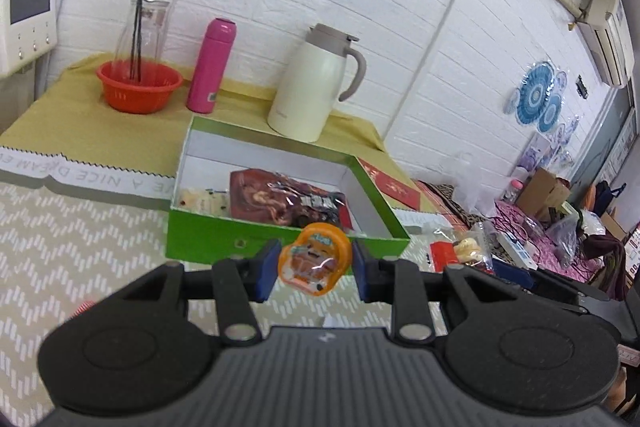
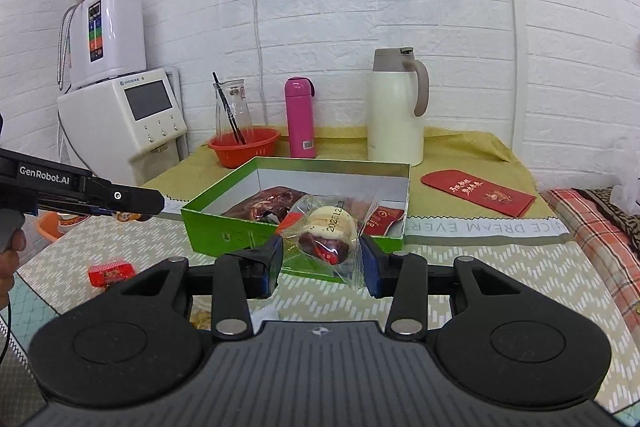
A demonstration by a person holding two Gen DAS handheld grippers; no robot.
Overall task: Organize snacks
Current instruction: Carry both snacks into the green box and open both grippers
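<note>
Orange jelly cup (image 1: pixel 314 259) in left hand-held gripper (image 1: pixel 315 265), green box (image 1: pixel 208 239) behind

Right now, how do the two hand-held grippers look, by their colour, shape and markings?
Both the left gripper and right gripper are black, with blue pads on the jaws, a ribbed grey body, round black discs and silver pivot pins. The left gripper's side reads "GenRobot.AI" in white.

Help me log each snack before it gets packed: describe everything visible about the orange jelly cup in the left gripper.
The orange jelly cup is a small, rounded plastic cup with an orange rim and a glossy film lid printed with a cartoon face. It sits tilted between the jaws of the left gripper, held off the patterned cloth, just in front of the green box's near wall.
</note>
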